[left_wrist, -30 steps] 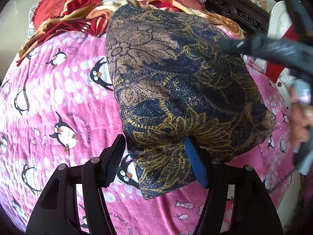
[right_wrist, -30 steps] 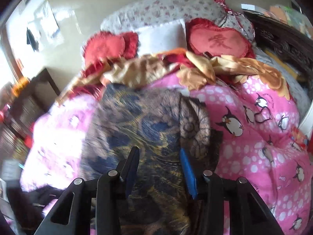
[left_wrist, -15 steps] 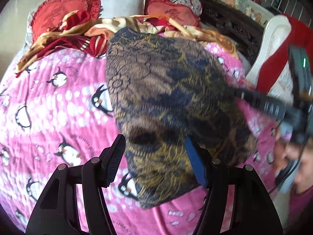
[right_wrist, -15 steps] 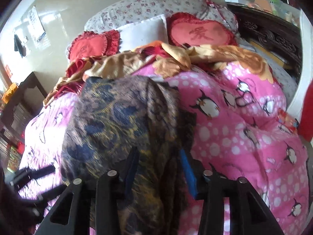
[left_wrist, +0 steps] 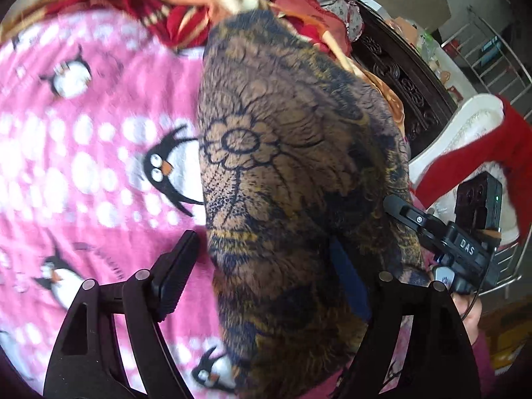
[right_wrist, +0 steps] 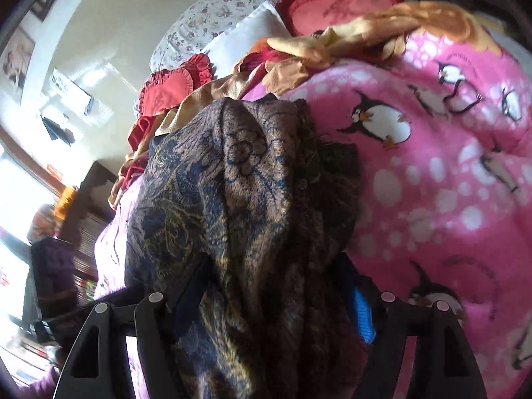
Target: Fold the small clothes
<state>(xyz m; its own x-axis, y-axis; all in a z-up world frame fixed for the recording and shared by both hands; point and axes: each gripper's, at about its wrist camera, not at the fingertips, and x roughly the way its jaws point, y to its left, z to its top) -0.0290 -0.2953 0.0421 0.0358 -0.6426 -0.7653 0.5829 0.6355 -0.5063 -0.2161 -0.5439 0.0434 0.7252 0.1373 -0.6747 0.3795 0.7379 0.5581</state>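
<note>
garment [left_wrist: 292, 173]: brown ground, navy and gold floral print, with one large outlined flower. blanket [left_wrist: 83, 153]: pink, white dots, black-and-white penguins with orange beaks. cloth [right_wrist: 365, 33] heaped at the blanket's far edge: orange, gold and red. heart cushions [right_wrist: 173, 83]: red, ruffled edges. pillow [right_wrist: 212, 16]: white, small red floral print. left gripper [left_wrist: 262, 282]: black fingers, one blue pad. right gripper [right_wrist: 276, 299]: black, blue pad.

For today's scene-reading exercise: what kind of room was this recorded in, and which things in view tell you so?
Most likely a bedroom in a home. The patterned garment lies on a pink penguin blanket spread over a bed, red heart-shaped cushions and a floral pillow sit at its head, and a carved dark wooden frame runs alongside.
</note>
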